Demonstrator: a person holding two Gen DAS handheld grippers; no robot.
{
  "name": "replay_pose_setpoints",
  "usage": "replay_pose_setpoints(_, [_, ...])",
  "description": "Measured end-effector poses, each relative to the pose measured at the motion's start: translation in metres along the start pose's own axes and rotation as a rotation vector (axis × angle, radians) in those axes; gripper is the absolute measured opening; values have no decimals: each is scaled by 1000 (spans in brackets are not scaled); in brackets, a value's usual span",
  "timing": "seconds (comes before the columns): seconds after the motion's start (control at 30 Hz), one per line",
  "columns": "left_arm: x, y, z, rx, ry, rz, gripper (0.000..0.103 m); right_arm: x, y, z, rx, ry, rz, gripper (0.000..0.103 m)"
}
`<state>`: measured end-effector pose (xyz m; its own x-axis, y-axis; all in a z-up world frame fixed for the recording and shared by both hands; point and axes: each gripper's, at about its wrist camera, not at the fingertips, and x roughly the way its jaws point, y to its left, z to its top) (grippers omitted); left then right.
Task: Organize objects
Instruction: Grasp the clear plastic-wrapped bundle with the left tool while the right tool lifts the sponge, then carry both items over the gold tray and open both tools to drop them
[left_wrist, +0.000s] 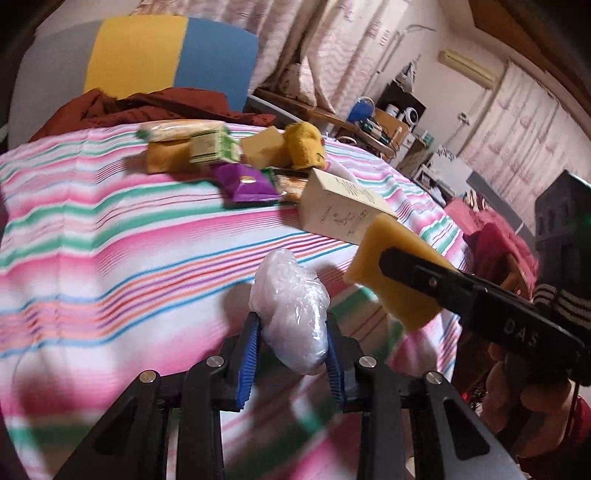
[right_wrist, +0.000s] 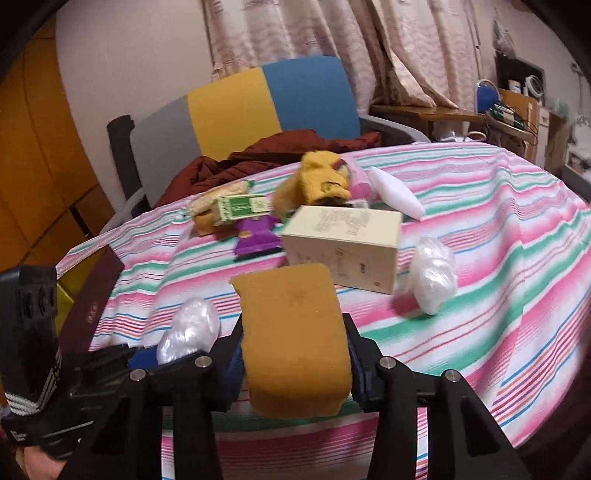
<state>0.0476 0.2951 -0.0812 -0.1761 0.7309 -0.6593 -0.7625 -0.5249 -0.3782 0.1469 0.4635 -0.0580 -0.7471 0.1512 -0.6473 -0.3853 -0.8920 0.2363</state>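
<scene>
- Your left claw (left_wrist: 291, 354) is clamped on a crinkly plastic-wrapped bundle (left_wrist: 290, 314), held above the striped counter (left_wrist: 110, 258) at about 6 o'clock in the left wrist view. The wrap looks slick and soft, so I judge it could squirm out of the blue pads (left_wrist: 246, 365) if you swing quickly.
- The pile at 12 o'clock, namely the green carton (left_wrist: 214, 147), the purple packet (left_wrist: 247, 182) and the yellow plush toy (left_wrist: 304, 144), sits close together. Lowering the bundle among them could knock something over.
- The cream box (left_wrist: 343, 210) lies just beyond the sponge, toward 1 o'clock. A forward push could shove it into the pile.
- Your right claw (right_wrist: 295, 354) is closed on a yellow sponge (right_wrist: 295, 339), pinched by its sides and held off the counter. It is spongy, so the hold may be loose and it could tilt or drop.
- Both claws are near each other, the sponge at 3 o'clock of the bundle. Crossing paths could make them collide.
- A second wrapped bundle (right_wrist: 432, 277) lies at 2 o'clock in the right wrist view. It may roll if nudged.
</scene>
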Motion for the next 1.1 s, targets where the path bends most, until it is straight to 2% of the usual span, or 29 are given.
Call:
replay_pose_setpoints(0.2, [-45,9,-15,-11,-58,33,32,2,30,-3,-2,37,80,46])
replay_pose_setpoints(0.33, [-88,15,-21,8,-128,86,32,3,58,-5,-41,46,120,46])
replay_pose_setpoints(0.63, [-173,69,-28,-109,-248,210,32,-1,129,-4,-111,43,250,46])
replay_pose_setpoints(0.83, [-210,117,-41,-189,-261,340,32,-3,187,-6,-168,36,356,46])
replay_pose_setpoints(1.0, [-227,155,-56,-261,-237,434,32,4,247,-13,-232,69,455,47])
replay_pose_setpoints(1.1, [-234,171,-65,-283,-221,491,32,13,276,-20,-259,89,482,48])
